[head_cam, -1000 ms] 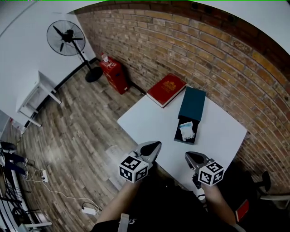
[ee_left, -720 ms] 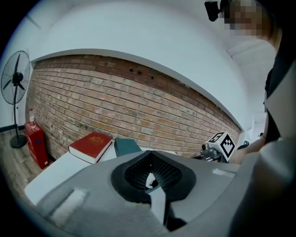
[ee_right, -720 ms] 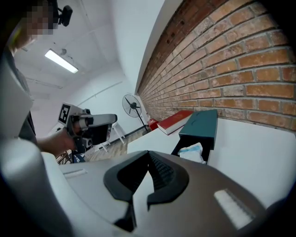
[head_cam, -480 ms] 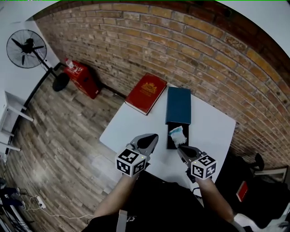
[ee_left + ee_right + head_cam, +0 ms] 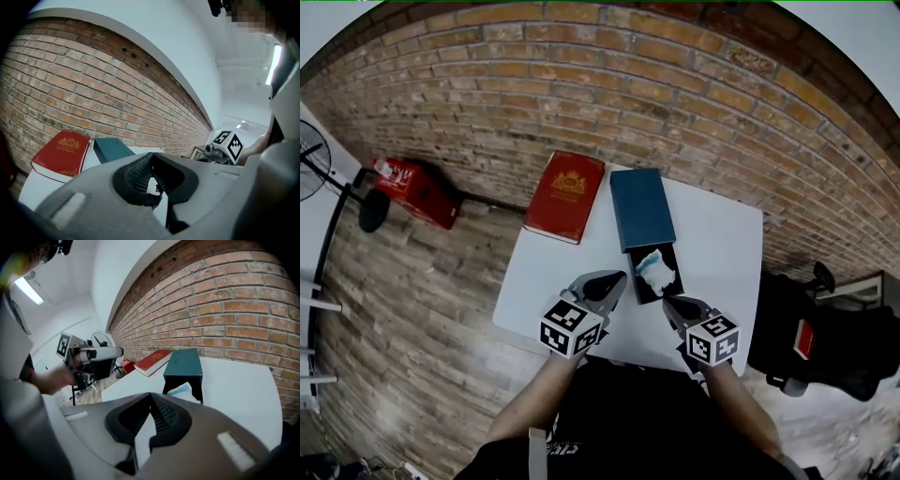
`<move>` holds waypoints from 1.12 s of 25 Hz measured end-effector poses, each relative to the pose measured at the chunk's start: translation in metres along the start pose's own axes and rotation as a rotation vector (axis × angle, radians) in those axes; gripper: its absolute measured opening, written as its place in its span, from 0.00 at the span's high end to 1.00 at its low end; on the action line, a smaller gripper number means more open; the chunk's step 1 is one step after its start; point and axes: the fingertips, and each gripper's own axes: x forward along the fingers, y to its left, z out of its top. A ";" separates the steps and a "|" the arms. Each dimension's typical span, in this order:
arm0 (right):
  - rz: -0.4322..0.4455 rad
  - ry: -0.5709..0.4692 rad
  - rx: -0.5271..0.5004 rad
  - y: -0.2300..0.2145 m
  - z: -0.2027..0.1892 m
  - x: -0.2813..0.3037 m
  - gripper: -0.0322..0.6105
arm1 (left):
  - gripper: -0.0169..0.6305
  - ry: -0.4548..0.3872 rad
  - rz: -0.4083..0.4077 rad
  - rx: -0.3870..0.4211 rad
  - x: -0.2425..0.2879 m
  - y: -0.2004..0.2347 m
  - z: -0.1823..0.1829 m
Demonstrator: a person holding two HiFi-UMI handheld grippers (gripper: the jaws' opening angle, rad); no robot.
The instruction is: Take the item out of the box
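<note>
A teal box lies on the white table, its black inner tray slid out toward me. A white and blue packet rests in that tray. My right gripper is shut and empty, its tip just short of the tray's near right corner. My left gripper is also shut and empty, just left of the tray. The right gripper view shows the box and packet straight beyond its closed jaws. The left gripper view shows the box left of its jaws.
A red book lies on the table left of the box. A red case stands on the wood floor by the brick wall. A black chair sits off the table's right side.
The head view has swung right, away from the fan. Both grippers have come forward over the table's near edge, and the right one now sits close to the open tray.
</note>
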 end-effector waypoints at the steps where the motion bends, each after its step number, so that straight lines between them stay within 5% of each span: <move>1: -0.018 0.004 0.003 0.000 -0.003 -0.001 0.95 | 0.96 0.010 -0.013 0.005 0.001 0.001 -0.002; 11: -0.137 0.013 0.055 -0.015 -0.022 0.003 0.87 | 0.96 0.080 -0.086 0.023 0.008 -0.001 -0.018; 19: -0.160 0.121 -0.048 -0.033 -0.018 0.017 0.78 | 0.96 0.046 -0.072 0.060 0.024 0.010 -0.003; 28: -0.172 0.281 -0.142 -0.052 -0.024 0.060 0.71 | 0.96 0.035 -0.038 0.010 0.027 0.026 -0.009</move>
